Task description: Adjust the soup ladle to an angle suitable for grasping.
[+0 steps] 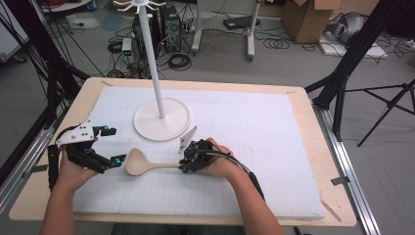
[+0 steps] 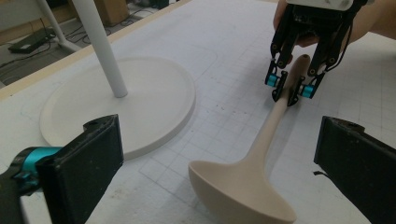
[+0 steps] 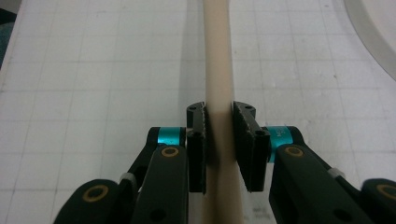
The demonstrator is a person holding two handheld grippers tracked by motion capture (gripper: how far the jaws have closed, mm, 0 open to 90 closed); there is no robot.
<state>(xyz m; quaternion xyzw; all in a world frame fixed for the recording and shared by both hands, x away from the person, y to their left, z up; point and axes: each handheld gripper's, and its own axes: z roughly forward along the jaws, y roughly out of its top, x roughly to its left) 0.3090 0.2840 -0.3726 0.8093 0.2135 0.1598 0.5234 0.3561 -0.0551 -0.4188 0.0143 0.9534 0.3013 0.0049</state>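
Fingers, right gripper: two black ribbed pads pressed against either side of the handle of a beige plastic ladle, pinching it firmly; same grip seen from the left gripper view, near the handle's far end.

Fingers, left gripper: two black pads spread wide, nothing between them touching either pad; the ladle's bowl lies just ahead of the gap. In the high view this gripper sits at the near left, its tips just left of the bowl.

Ladle, position: near centre of the white gridded foam mat, bowl to the left, handle running right into the right gripper. Whether the bowl rests on the mat or hangs just above it cannot be told.

Stand: white round-based pole stand, just beyond the ladle; its base rim lies near the grey three-cornered plate of the right gripper, apart from it.

Open room: broad bare mat to the right and far right; a narrower strip along the near edge. Light wooden tabletop borders the mat on all sides.

Hidden or cut off: handle end covered by the right hand in the high view; top of the stand cropped at the frame's upper edge; ladle bowl clipped by the bottom of the left gripper view.
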